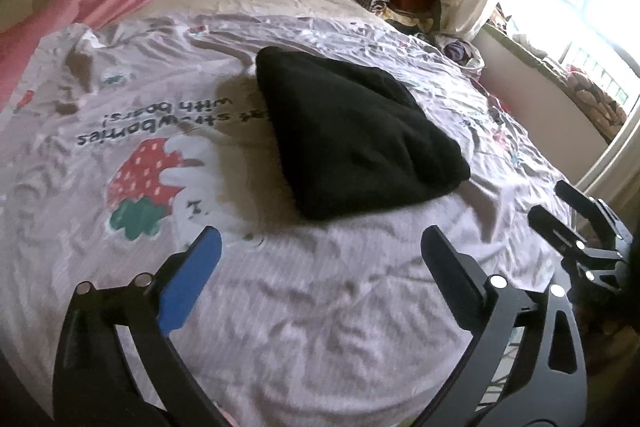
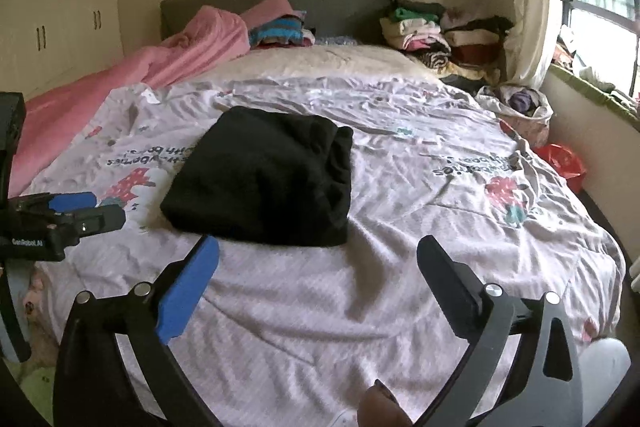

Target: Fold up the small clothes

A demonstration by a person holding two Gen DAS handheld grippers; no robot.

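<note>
A black folded garment (image 1: pixel 352 131) (image 2: pixel 264 183) lies in a compact bundle in the middle of the bed, on a white cover printed with strawberries (image 1: pixel 320 307) (image 2: pixel 400 187). My left gripper (image 1: pixel 320 239) hovers open just short of the garment's near edge, with only bedding between its fingers. In the right wrist view the left gripper (image 2: pixel 104 207) shows at the far left, beside the bundle. My right gripper (image 2: pixel 319 245) is open too, close to the bundle's near edge and holding nothing. The left wrist view has the right gripper (image 1: pixel 551 201) at the bed's right edge.
Stacks of folded clothes (image 2: pixel 440 31) sit by the grey headboard (image 2: pixel 320 3) at the back right. A pink blanket (image 2: pixel 160 67) runs along the left side. A bag of clothes (image 2: pixel 520 99) and a red bag (image 2: pixel 564 159) lie by the window wall.
</note>
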